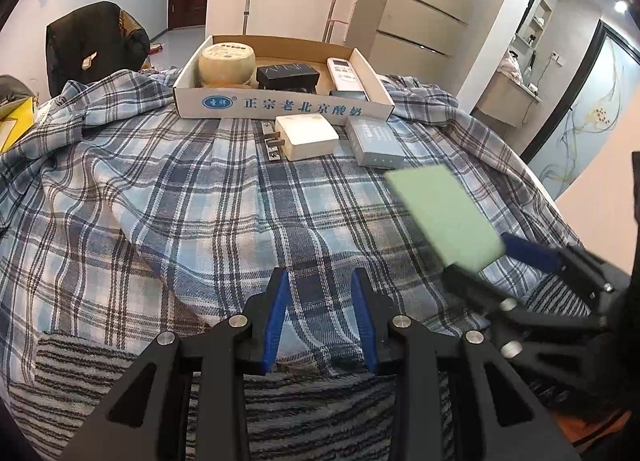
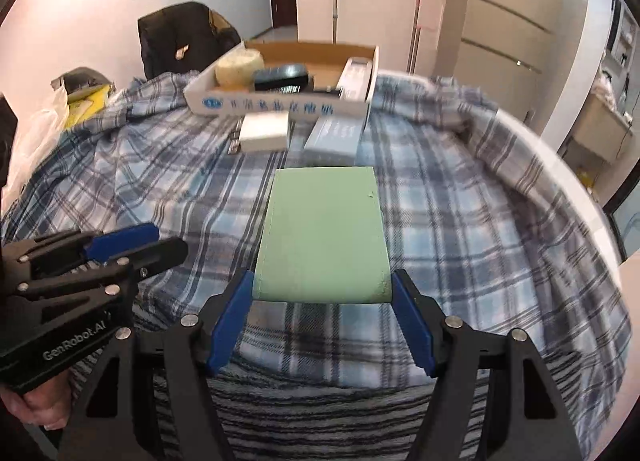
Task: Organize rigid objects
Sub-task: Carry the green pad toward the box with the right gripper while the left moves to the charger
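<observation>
My right gripper [image 2: 322,289] is shut on a flat pale green case [image 2: 322,233] and holds it above the plaid cloth; the case also shows in the left wrist view [image 1: 444,213]. My left gripper [image 1: 320,281] is open and empty, low over the cloth near the front. A white charger block [image 1: 306,137] and a grey box [image 1: 374,141] lie in front of a shallow cardboard box [image 1: 280,107]. Inside the box are a round cream tin [image 1: 227,63], a black case [image 1: 288,75] and a white remote [image 1: 345,75].
The blue plaid cloth [image 1: 180,189] covers a round table, with a striped cloth [image 1: 320,413] at the near edge. A dark chair with a black jacket [image 1: 96,41] stands behind at the left. A yellow bag [image 1: 12,125] sits at far left.
</observation>
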